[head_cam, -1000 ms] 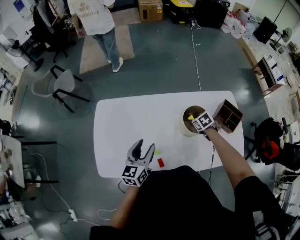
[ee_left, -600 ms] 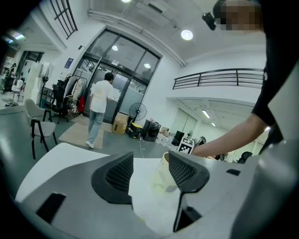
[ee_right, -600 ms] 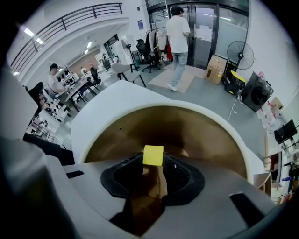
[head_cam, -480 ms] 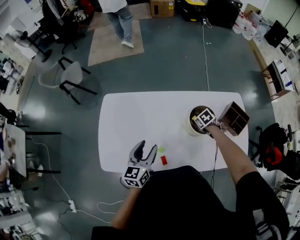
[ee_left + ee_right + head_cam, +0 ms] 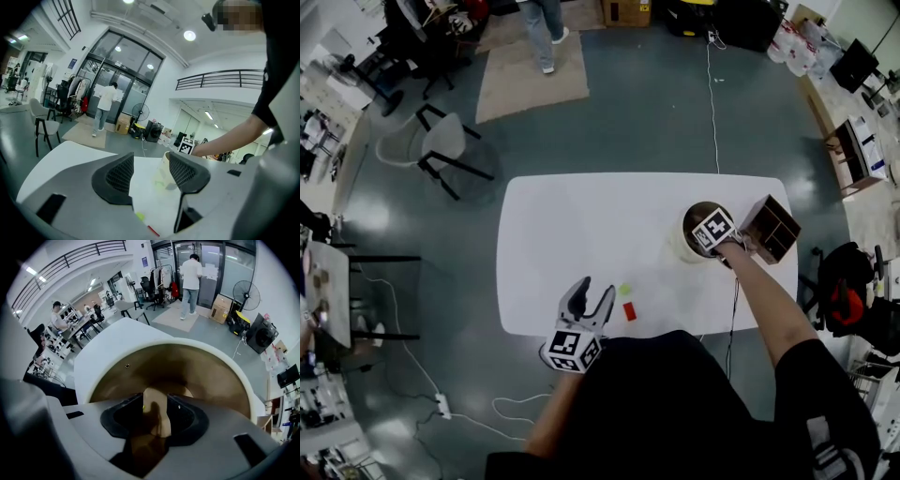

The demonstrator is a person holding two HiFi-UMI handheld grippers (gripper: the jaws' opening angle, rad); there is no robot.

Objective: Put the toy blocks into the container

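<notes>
Right tongs [image 5: 712, 232] have dipped lower into the mouth of the container [image 5: 686, 246], and the yellow block seen at their tip a second ago no longer shows in the head view. Their jaws have just been opening and now stand spread, with nothing pinched. A yellow fleck beside one pad may be that block, but I cannot tell.

The left tongs [image 5: 592, 292] are spread and empty, just left of the green block [image 5: 624, 290] and red block [image 5: 629, 311], which lie near the tabletop's [image 5: 572, 225] near edge.

Judged risks:
- Lifting out carelessly could catch the rim and tip the container against the wooden box [image 5: 772, 228] just right of it.
- A clumsy left approach could push a small block off the near edge.
</notes>
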